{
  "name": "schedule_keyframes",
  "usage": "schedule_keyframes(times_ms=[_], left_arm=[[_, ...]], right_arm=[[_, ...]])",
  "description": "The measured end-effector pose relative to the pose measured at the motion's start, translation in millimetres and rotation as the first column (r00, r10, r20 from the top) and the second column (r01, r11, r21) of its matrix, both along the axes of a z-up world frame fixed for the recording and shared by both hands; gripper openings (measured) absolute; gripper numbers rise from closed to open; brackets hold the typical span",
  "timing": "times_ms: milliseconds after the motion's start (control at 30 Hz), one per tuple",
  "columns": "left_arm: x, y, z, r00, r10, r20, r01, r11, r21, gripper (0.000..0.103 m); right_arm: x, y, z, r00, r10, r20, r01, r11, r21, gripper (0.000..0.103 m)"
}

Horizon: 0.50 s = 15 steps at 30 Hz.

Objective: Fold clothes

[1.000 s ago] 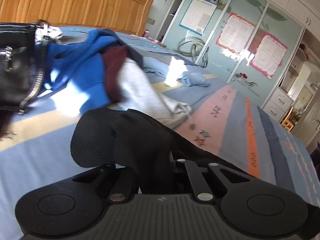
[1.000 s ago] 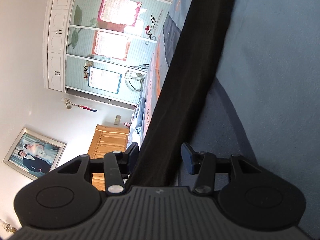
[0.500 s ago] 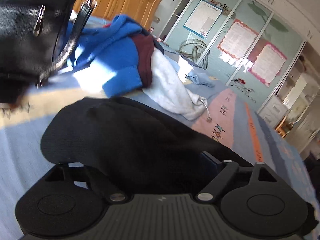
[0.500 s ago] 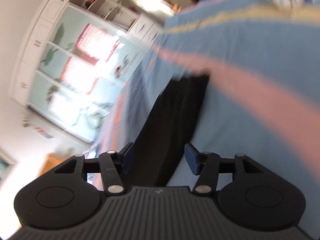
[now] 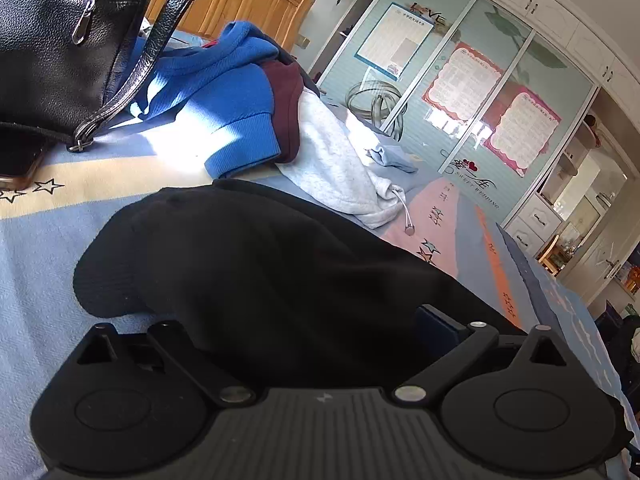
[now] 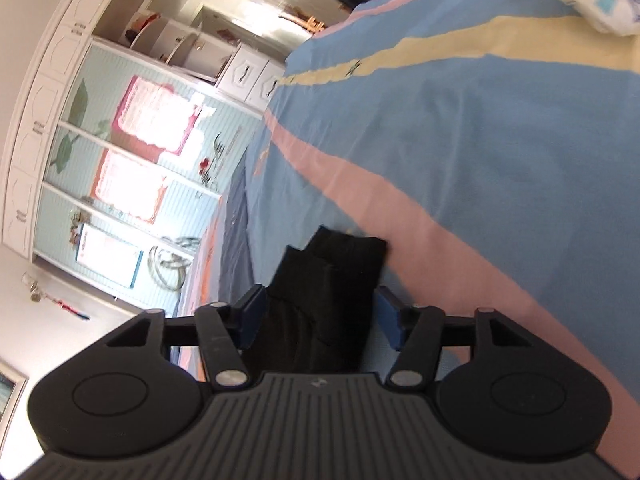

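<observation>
The left tool (image 5: 304, 332) is sitting wide open, with the black garment (image 5: 256, 264) bunched between its fingers and draped over the left one at the frame's lower centre. The right tool (image 6: 318, 314) is also gaping, straddling the garment's folded end (image 6: 332, 280) without pinching it. The garment is lying on the striped bed (image 6: 480, 140). The right tool is tilting sideways, so the wardrobe (image 6: 120, 152) is filling the left. A second ago the left tool was gripping the cloth; now it has let go.
</observation>
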<state>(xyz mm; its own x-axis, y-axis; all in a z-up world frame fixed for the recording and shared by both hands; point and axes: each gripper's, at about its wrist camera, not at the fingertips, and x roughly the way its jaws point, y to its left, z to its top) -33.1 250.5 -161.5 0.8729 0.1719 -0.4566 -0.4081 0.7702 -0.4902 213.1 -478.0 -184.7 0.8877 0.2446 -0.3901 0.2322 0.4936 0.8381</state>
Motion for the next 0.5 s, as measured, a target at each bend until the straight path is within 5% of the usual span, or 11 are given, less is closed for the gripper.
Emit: schedule_keyframes(times_ms=[133,267,500], left_arm=[[2.0,0.4,-0.3,1.0,-0.002,-0.005,0.002,1.0,0.002,0.101],[3.4,0.9,-0.7,1.0,-0.005,-0.009,0.005,1.0,0.002,0.102],[2.0,3.5,-1.7,1.0,-0.007,0.003,0.007,1.0,-0.015,0.102]], right_arm=[[9.6,5.9,8.3,0.999,0.03,-0.025,-0.032,0.997,-0.065,0.045],[15.9,9.0,9.5,0.996,0.05,-0.077,-0.059,0.991,-0.117,0.018],[15.3,15.3,19.5,0.996,0.055,-0.072,-0.063,0.99,-0.124,0.01]])
